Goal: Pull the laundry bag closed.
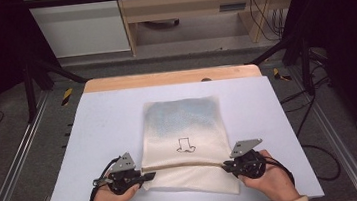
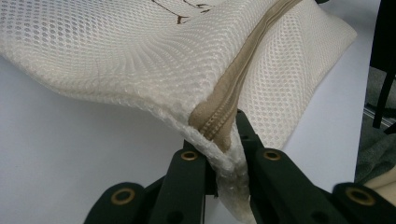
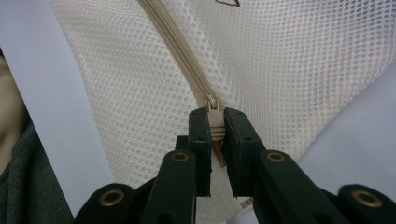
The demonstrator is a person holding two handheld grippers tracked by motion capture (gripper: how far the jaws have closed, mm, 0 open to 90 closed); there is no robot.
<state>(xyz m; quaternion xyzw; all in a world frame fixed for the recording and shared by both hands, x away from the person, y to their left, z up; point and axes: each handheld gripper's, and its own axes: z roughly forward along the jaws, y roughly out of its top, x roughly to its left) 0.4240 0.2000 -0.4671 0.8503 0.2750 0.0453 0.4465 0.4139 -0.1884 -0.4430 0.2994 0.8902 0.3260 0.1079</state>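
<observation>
A cream mesh bag (image 1: 182,130) with a small dark drawing lies flat on the pale table (image 1: 103,123), something bluish showing through its far half. A tan zipper (image 1: 183,166) runs across its near end. My left gripper (image 1: 142,176) is shut on the bag's left corner at the zipper's end (image 2: 219,126), lifting the mesh a little. My right gripper (image 1: 224,165) is shut on the zipper pull (image 3: 213,122) at the bag's right side, the zipper tape (image 3: 175,44) running away from its jaws. The zipper looks closed along its length.
The table's wooden far edge (image 1: 171,77) borders a dark floor with metal rails (image 1: 19,157) at both sides. Cables (image 1: 317,151) trail off the right side. Shelving and a white cabinet (image 1: 78,25) stand beyond.
</observation>
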